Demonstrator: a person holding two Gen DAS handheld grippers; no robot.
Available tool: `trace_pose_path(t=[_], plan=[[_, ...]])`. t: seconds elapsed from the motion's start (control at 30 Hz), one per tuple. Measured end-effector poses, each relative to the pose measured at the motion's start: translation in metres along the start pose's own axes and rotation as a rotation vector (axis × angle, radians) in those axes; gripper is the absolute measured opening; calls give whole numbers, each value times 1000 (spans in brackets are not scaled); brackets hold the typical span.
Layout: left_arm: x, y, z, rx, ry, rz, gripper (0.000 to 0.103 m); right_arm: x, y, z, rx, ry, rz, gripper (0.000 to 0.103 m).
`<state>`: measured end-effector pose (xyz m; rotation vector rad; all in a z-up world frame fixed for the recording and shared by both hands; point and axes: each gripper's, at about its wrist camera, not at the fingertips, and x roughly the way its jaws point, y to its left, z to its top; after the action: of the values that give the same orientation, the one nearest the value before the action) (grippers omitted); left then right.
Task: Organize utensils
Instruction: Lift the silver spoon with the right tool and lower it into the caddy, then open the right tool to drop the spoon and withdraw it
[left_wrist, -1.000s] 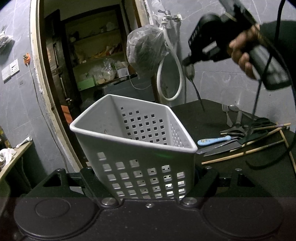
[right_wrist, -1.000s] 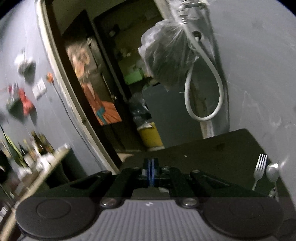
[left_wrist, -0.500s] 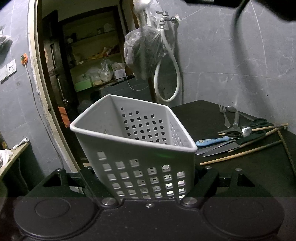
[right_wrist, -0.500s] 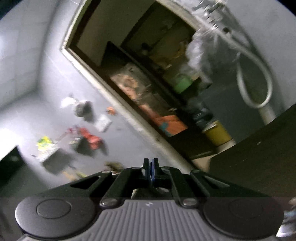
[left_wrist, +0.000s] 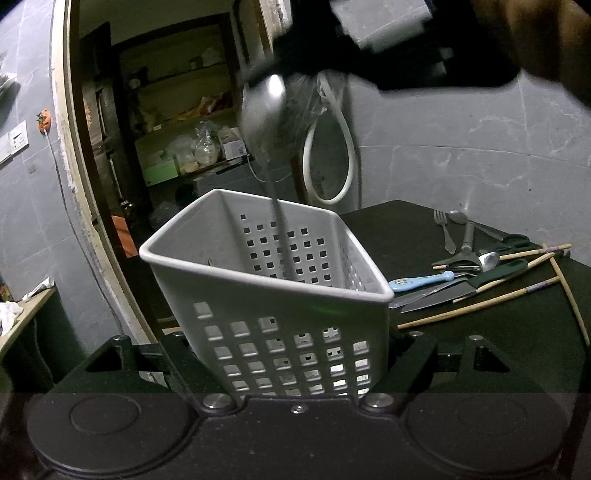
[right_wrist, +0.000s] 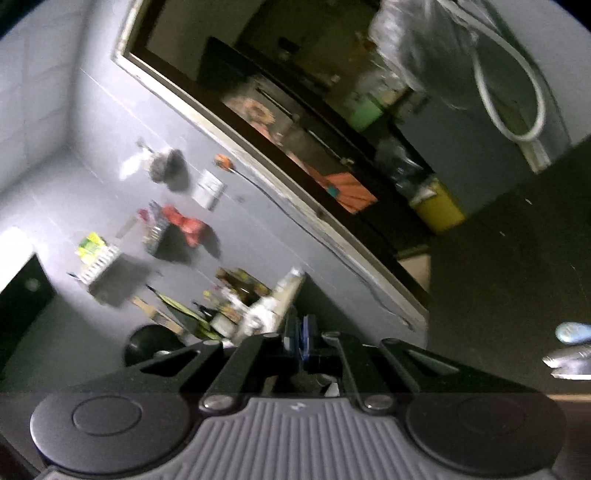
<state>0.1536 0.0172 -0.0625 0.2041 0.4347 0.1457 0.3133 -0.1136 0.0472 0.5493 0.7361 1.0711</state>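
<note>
The left tongs (left_wrist: 295, 354) are squeezing the white basket (left_wrist: 280, 295). Above it, the right tongs (right_wrist: 301, 341), pinched tight, are dangling a spoon (left_wrist: 264, 110).

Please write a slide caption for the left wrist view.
Right gripper lowers a spoon into the white basket.

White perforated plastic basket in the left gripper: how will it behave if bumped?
The white perforated plastic basket is probably light: thin, holed walls. It stands tilted, pinched low by the left gripper, so a knock at the rim may pivot it. It likely flexes somewhat.
</note>
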Motion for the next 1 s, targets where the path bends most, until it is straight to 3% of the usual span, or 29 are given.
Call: trace_pose_path(t=[0.47, 0.77, 0.8, 0.97, 1.0], plan=[[0, -1, 0, 20, -6, -7, 81, 6, 0, -38, -44, 44, -130, 5], [-1, -3, 1, 29, -6, -9, 81, -1, -10, -41, -12, 37, -141, 11], [-1, -3, 0, 28, -6, -9, 81, -2, -10, -40, -11, 31, -143, 13], [-1, -4, 0, 25, -3, -10, 81, -27, -6, -33, -34, -60, -151, 58], [-1, -4, 0, 25, -3, -10, 81, -33, -6, -32, -39, -78, -160, 63]])
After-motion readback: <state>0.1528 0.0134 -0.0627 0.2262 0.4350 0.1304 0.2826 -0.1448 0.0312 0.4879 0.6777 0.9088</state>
